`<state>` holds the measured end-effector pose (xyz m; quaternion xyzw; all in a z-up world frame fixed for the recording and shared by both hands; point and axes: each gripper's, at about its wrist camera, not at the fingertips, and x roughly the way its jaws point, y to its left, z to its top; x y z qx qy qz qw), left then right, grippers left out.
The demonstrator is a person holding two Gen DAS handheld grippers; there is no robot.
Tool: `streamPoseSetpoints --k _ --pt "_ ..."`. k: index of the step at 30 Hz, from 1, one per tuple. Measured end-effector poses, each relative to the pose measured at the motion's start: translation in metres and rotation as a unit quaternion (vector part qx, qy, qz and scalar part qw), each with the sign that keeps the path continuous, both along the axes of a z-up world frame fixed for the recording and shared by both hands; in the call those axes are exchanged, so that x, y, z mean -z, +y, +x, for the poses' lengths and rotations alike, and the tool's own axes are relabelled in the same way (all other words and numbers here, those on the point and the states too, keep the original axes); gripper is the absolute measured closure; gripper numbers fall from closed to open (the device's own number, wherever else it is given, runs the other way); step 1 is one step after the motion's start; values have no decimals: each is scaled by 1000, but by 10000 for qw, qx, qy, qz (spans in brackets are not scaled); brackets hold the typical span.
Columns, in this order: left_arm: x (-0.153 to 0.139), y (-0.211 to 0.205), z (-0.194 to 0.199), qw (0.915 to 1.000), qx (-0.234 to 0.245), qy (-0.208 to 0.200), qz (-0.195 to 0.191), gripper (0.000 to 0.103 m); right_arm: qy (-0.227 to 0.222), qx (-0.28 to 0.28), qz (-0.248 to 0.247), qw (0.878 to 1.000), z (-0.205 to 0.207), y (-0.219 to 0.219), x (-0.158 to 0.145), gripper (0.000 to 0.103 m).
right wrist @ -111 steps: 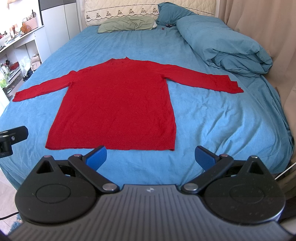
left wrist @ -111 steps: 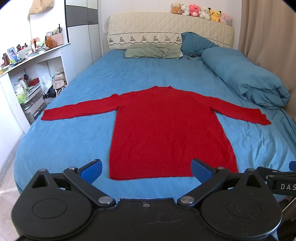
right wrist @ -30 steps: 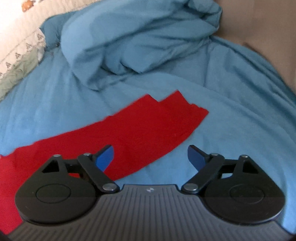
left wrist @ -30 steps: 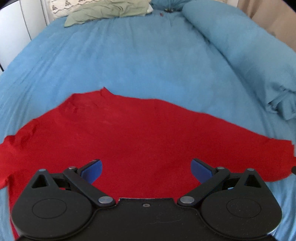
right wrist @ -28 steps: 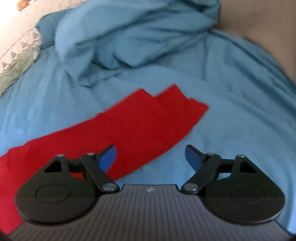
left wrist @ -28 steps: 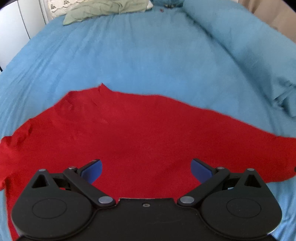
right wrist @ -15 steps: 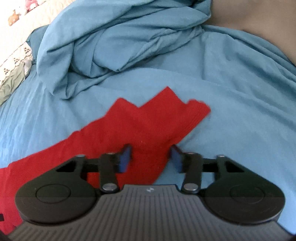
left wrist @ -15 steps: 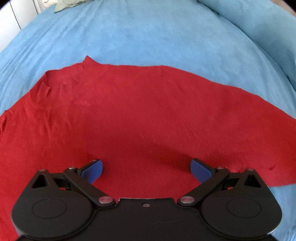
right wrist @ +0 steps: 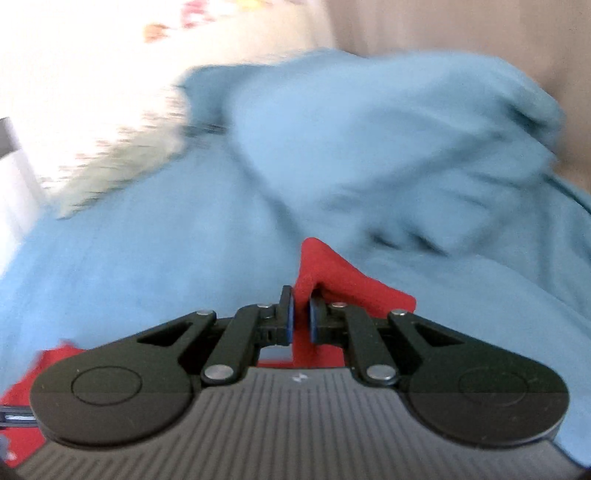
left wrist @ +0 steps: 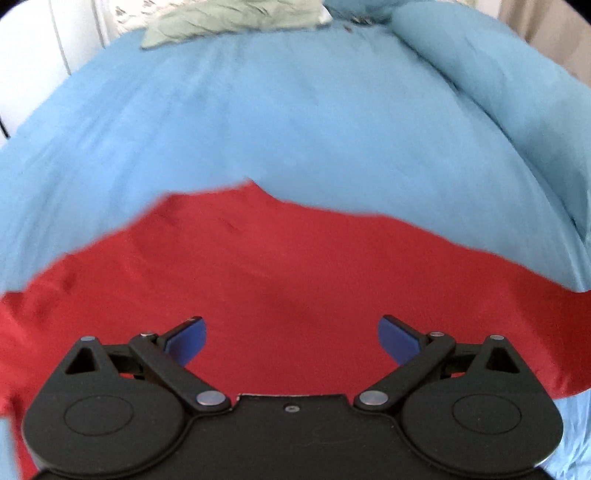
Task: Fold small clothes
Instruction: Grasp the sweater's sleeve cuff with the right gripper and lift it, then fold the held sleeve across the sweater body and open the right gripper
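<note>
Left wrist view, blue bed [left wrist: 295,122], red sweater [left wrist: 295,280] spread flat across it, left gripper [left wrist: 291,339] above the sweater body with jaws wide apart and empty, right gripper [right wrist: 300,320] with jaws clamped on the raised sleeve end [right wrist: 332,273].

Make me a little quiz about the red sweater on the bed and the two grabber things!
1. True or false: the right gripper is pinching the red sweater.
2. The left gripper is: A) open above the sweater, B) shut on the sweater, C) holding the green pillow.
3. Fill in: the sweater lies on a ____ bed sheet.

Key: 1 true, its jaws are closed on a fold of red cloth. 2 A. 3 blue.
</note>
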<state>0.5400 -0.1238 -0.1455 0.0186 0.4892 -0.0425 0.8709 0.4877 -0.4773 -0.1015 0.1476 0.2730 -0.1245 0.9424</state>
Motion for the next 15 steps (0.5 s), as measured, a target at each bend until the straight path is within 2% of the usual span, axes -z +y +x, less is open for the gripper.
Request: streamPoseSetpoints --k 4,7,11,15 --pt "-25 49 -4 9992 -292 -203 168 1 -418 -1125 -371 9921 29 99 -27 80" --pt "-34 90 -13 9969 -637 -329 328 1 -538 -1969 -459 9779 43 177 -18 80" --pt "-30 141 -26 9940 -1007 -258 348 1 -189 -2910 -578 9548 56 275 31 80" --pt "-15 171 -35 9931 -1109 -65 387 2 339 -3468 -792 9340 55 340 89 80"
